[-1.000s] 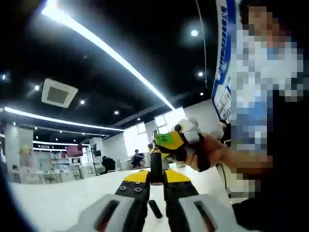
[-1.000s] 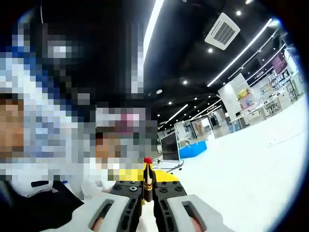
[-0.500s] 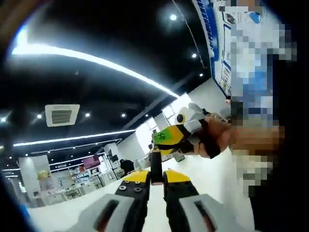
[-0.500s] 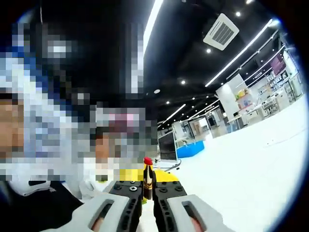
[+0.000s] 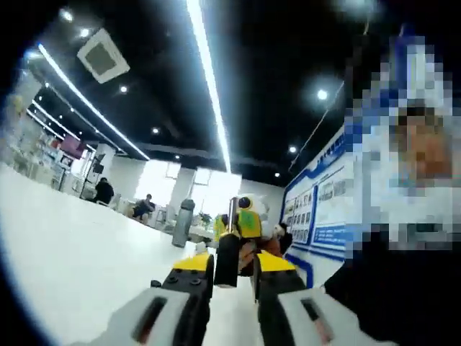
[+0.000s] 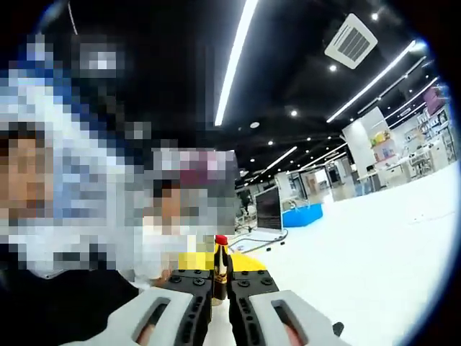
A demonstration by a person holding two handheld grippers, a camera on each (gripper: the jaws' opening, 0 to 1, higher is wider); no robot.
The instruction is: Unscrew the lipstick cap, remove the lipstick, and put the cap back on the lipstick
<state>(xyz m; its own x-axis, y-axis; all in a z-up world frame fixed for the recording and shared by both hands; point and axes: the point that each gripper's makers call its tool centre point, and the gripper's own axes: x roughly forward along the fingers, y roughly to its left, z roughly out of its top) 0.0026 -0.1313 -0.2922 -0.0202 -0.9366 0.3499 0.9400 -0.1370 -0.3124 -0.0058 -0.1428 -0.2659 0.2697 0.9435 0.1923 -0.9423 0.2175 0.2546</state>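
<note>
In the left gripper view, the left hand-held gripper [image 5: 232,268] pinches the black lipstick cap [image 5: 227,259] upright between its yellow-tipped jaws, above the white surface [image 5: 79,245]. Just beyond it shows the right hand-held gripper [image 5: 245,225]. In the right gripper view, that gripper [image 6: 220,277] clamps the lipstick [image 6: 220,259], its red tip up and bare.
</note>
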